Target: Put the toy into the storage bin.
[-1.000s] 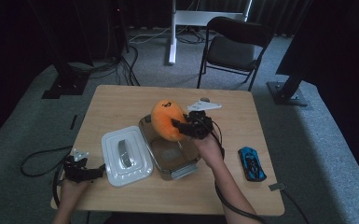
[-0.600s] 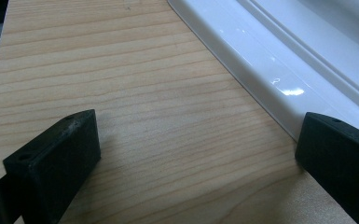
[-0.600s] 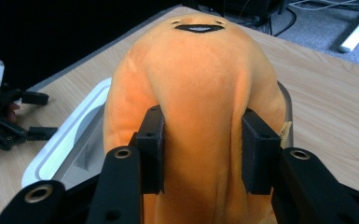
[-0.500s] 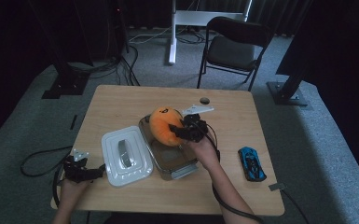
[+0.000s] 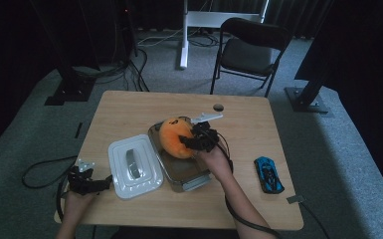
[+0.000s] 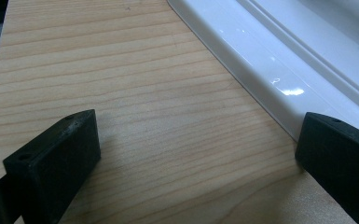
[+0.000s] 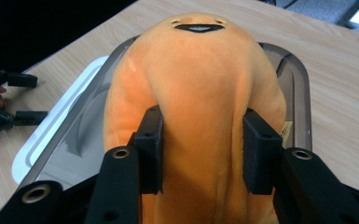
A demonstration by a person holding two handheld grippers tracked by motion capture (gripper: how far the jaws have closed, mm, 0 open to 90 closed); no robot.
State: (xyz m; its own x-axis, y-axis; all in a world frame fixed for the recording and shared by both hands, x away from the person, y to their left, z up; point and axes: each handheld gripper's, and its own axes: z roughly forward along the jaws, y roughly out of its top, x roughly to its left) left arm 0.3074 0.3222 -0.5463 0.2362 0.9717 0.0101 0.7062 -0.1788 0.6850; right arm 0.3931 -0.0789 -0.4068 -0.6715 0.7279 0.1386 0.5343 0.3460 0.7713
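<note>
An orange plush toy (image 5: 173, 136) with a small black face (image 7: 199, 27) hangs low over an open metal pan (image 5: 189, 179) near the table's middle; whether it touches the pan floor I cannot tell. My right gripper (image 5: 191, 141) is shut on the plush (image 7: 200, 84), and both pads dent its soft sides. The pan rim (image 7: 300, 84) shows around the toy. At the front left, my left gripper (image 5: 101, 182) rests on the wood, open with nothing between its jaws (image 6: 196, 149), right beside the white lid (image 6: 279, 56).
The white lid (image 5: 134, 167) with a grey handle lies flat left of the pan. A blue toy car (image 5: 268, 174) sits at the right side of the table. A small dark disc (image 5: 218, 106) lies near the far edge. A black chair (image 5: 251, 50) stands beyond.
My right gripper has sunk a little with the plush, bringing it down and slightly left over the pan. The left gripper has stayed put.
</note>
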